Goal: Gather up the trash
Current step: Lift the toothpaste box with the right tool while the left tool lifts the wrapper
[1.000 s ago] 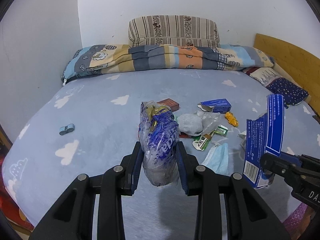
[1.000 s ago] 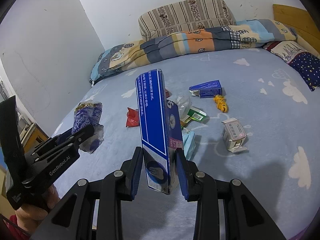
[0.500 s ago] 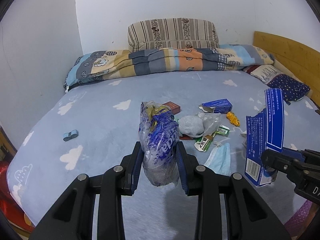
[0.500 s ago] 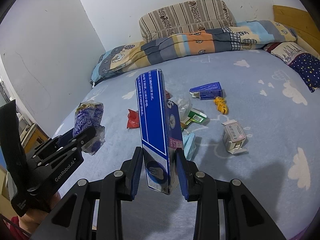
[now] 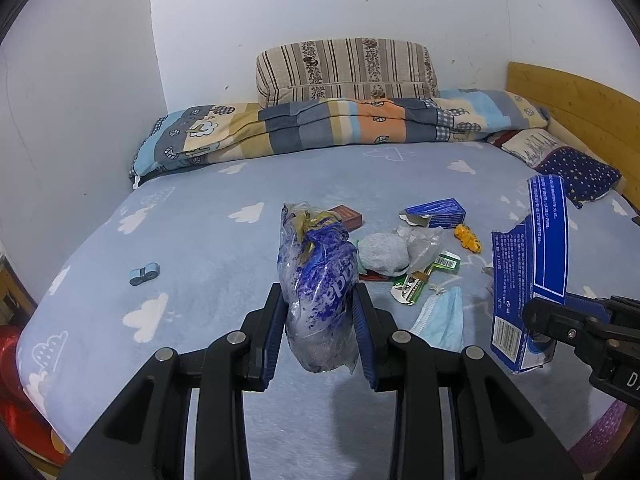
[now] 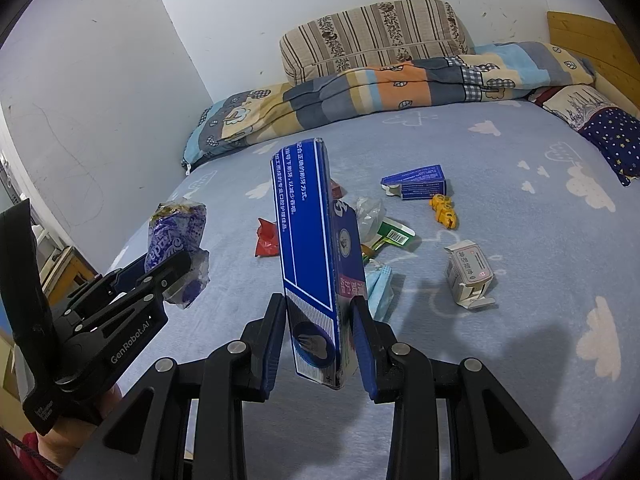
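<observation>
Trash: crumpled plastic bag (image 5: 318, 280) clamped in left gripper (image 5: 318, 322); blue carton (image 6: 314, 264) clamped upright in right gripper (image 6: 320, 338), both above bed (image 5: 200, 280).

even, cool indoor light fills both fisheye views, bright enough to read print on the blue carton (image 6: 310, 248) and leave the white wall (image 5: 320, 12) flat and free of glare. soft shadows fall on the bed (image 6: 520, 160) just beside the small white box (image 6: 469, 276) and darker ones spread below it toward the near edge. under the crumpled plastic bag (image 5: 318, 292) a dim patch darkens the sheet. black vignette rings the corners, and the headboard (image 5: 576, 100) bows with lens distortion. focus holds sharp from the right tool (image 6: 319, 342) back to the striped cushion (image 6: 372, 36).
</observation>
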Demonstrator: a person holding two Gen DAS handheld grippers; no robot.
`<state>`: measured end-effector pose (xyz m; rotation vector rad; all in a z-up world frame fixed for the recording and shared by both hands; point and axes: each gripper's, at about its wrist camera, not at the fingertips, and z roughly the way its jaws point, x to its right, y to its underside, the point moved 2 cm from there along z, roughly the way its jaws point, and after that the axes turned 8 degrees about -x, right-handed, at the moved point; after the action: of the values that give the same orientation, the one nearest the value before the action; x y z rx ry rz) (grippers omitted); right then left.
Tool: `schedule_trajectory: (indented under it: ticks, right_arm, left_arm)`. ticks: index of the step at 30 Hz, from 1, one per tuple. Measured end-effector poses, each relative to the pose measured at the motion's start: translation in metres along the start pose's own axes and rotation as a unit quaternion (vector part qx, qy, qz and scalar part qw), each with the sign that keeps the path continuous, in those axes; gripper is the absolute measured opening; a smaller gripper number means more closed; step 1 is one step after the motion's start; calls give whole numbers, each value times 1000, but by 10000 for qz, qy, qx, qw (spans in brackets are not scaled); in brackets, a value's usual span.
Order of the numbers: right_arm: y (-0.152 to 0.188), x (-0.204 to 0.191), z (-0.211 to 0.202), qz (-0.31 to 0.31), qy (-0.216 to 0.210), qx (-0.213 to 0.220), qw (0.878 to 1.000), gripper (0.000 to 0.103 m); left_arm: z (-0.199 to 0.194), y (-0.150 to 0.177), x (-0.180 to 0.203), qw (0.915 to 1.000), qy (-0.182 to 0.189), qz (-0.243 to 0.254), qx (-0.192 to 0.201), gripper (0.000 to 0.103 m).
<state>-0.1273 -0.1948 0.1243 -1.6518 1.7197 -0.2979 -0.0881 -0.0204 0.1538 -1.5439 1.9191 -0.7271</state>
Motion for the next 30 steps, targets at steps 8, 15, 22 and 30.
schedule_trajectory:
  ticks: [8, 15, 22, 30]
  right_arm:
    - [0, 0, 0, 3, -8, 2, 10000, 35]
    - [0, 0, 0, -8, -12, 2, 10000, 35]
    - [0, -2, 0, -16, -19, 1, 10000, 35]
    - [-2, -7, 1, -35, -26, -4, 10000, 35]
  left_arm:
    - [-1, 0, 0, 10000, -25, 2, 26, 32]
    - [-5, -5, -11, 9997, -141, -76, 177, 32]
    - [-8, -10, -24, 9987, -263, -312, 309, 32]
    - [-15, -10, -33, 9966, -411, -533, 468, 32]
